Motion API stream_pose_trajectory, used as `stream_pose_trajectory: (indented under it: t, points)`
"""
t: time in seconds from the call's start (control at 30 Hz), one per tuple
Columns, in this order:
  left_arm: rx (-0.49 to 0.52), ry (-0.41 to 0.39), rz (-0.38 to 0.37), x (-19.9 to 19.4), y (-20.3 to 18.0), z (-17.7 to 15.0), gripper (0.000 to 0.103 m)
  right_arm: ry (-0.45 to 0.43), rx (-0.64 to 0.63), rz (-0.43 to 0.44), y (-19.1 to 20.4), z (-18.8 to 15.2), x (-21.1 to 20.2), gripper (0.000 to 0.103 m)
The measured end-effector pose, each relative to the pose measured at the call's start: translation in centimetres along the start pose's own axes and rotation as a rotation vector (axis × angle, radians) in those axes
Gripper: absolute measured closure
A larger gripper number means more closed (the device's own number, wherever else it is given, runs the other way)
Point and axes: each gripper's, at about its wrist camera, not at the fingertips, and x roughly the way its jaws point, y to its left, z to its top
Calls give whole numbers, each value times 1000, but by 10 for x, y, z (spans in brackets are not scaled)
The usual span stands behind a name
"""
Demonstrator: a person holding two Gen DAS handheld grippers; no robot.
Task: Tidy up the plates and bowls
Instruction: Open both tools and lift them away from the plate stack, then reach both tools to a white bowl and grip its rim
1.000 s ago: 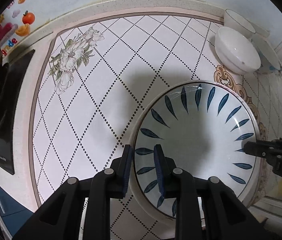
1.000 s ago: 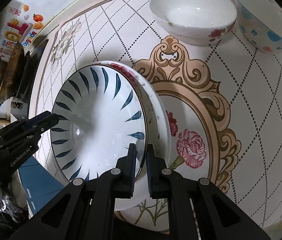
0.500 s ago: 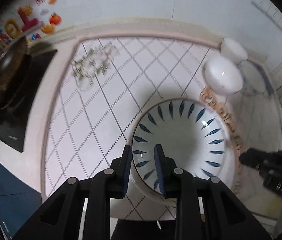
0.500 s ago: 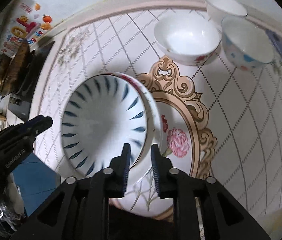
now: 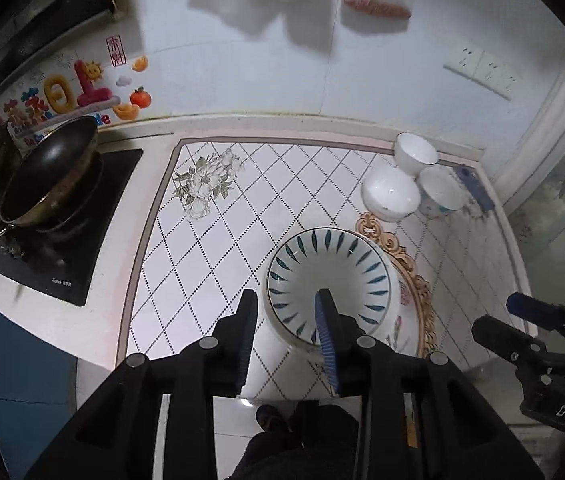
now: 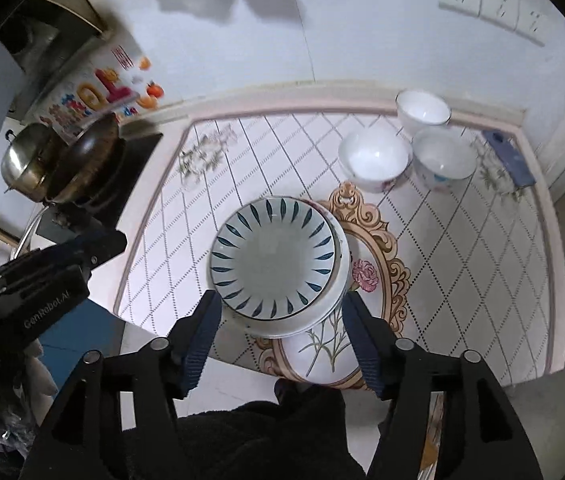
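Note:
A blue-leaf patterned plate (image 5: 328, 276) (image 6: 274, 256) sits on top of a white floral plate (image 6: 332, 300) on the patterned counter mat. Three bowls stand at the back right: a white bowl (image 5: 391, 197) (image 6: 372, 159), a small white bowl (image 5: 416, 154) (image 6: 422, 109), and a blue-flowered bowl (image 5: 441, 192) (image 6: 442, 162). My left gripper (image 5: 287, 332) is open, raised above the plates' near left rim. My right gripper (image 6: 282, 340) is open wide, raised above the stack and holding nothing.
A stove with a dark wok (image 5: 50, 176) (image 6: 82, 160) and a steel pot (image 6: 22, 164) stands at the left. A dark blue flat object (image 6: 508, 158) lies at the back right. Wall sockets (image 6: 494, 10) are on the tiled wall. The counter's front edge runs just below the plates.
Both grippers let go of the plates, opened, and rose well up and back from the counter. The plate stack stays on the mat.

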Motion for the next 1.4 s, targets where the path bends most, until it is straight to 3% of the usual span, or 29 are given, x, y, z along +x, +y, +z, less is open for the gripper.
stream_pose_trajectory:
  t: [0.4, 0.53, 0.6, 0.67, 0.73, 0.9, 1.07, 1.27, 1.4]
  points:
    - [14, -23, -67, -53, -2, -32, 76, -98, 8, -24, 32, -43, -80, 35]
    - [19, -2, -80, -47, -7, -35, 75, -96, 12, -30, 33, -51, -84, 33]
    - [0, 30, -113, -36, -10, -30, 70, -82, 32, -7, 27, -52, -81, 25]
    - [-12, 45, -130, -26, -11, -25, 66, -68, 50, 15, 18, -48, -73, 24]
    - [-28, 55, -127, -9, -17, -13, 62, -60, 68, 21, 5, -40, -62, 24]
    - [-56, 74, -95, 40, -37, 27, 61, -41, 146, 45, -45, -8, -25, 24]
    - [-82, 140, -84, 121, -61, 77, 61, -41, 208, 20, -107, 36, 25, 24]
    - [-129, 269, -152, 218, -86, 119, 61, 60, 329, 83, -187, 89, 123, 25]
    - [-118, 334, -151, 273, -103, 141, 61, 116, 388, 128, -217, 112, 181, 35]
